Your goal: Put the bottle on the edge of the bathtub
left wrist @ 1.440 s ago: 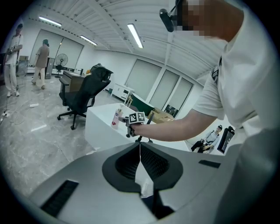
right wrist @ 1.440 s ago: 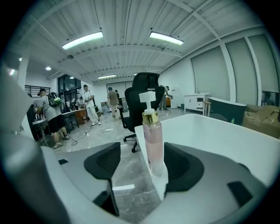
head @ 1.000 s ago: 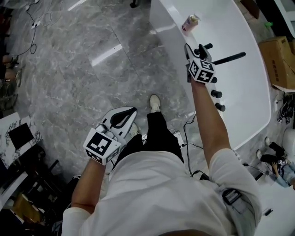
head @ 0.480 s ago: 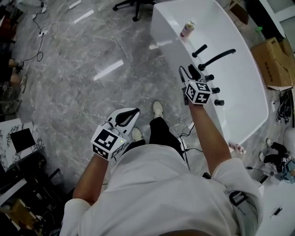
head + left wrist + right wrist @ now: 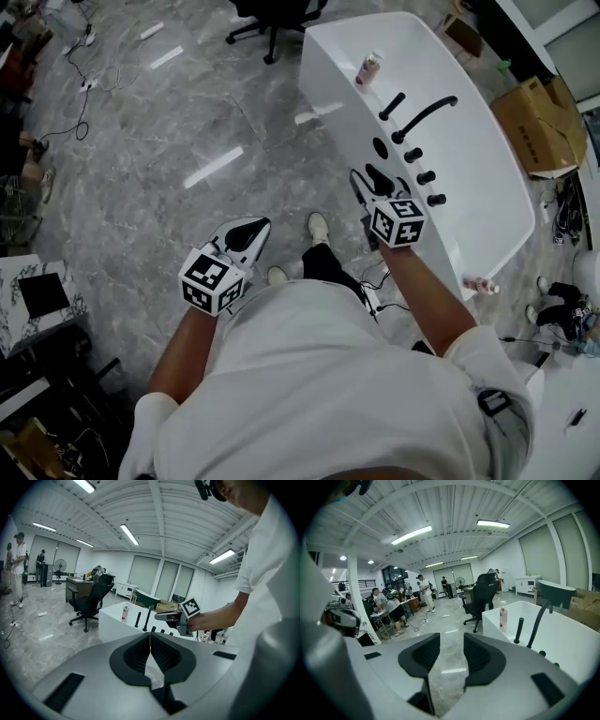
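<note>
— Why does the bottle stand where it does?
— The big thing first: one white bathtub (image 5: 487, 216), and its flat rim is the goal. Then two grippers. The right gripper (image 5: 446, 644) is half open, its jaws have just been closing on nothing, and it is well apart from the bottle, so I judge the placing is done. The left gripper (image 5: 150, 641) is closed and empty; it seems not needed.
— And the small things?
— One bottle (image 5: 367, 68), upright on the far rim; three round black knobs (image 5: 425, 176)
</note>
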### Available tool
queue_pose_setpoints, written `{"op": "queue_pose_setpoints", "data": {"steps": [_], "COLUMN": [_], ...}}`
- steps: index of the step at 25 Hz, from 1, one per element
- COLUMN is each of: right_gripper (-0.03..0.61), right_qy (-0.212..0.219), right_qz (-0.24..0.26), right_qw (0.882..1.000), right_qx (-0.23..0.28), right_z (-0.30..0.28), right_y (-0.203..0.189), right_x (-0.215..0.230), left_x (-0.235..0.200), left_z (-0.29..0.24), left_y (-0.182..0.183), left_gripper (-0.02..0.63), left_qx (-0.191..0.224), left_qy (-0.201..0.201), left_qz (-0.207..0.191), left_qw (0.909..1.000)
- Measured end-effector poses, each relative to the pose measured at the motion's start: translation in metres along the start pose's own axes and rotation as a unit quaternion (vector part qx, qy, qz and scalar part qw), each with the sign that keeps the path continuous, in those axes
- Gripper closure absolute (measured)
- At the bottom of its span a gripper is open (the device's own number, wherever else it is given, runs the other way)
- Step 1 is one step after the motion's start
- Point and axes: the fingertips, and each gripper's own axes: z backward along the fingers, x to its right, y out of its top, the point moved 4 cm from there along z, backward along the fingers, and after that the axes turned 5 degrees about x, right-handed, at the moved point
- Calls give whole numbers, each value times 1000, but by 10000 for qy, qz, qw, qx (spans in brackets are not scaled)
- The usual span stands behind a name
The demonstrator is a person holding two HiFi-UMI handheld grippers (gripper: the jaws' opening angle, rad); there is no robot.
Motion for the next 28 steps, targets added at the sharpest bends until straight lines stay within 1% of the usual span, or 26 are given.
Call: {"op": "queue_pose_setpoints", "data": {"steps": [5,11,17,23,28], "right_gripper": [442,491,519,531,542], "right_qy": [277,576,729,923,984], "right_qz": [39,-50,37,97,199], "right_qw": [9996,9981,9968,9951,9943], "right_qx": [-58,-235,-329,-349,-367], "right_z": [40,77,90,92,91], "right_y": [-2,-20,-29,-31,-27], "right_x": [-45,-89,-107,-127,-136], "left_x": [2,4,8,10,7], "left_z": [25,45,58,72,80], "left_y": [-6,-22,-29,-38,-38], "left_gripper": [595,595,595,595,595], "left_qx": [135,83,90,111,136], "left_qy": [69,81,63,115,152], "left_qz": [96,114,137,269,336], "left_qw": [9998,9999,9998,9995,9992]}}
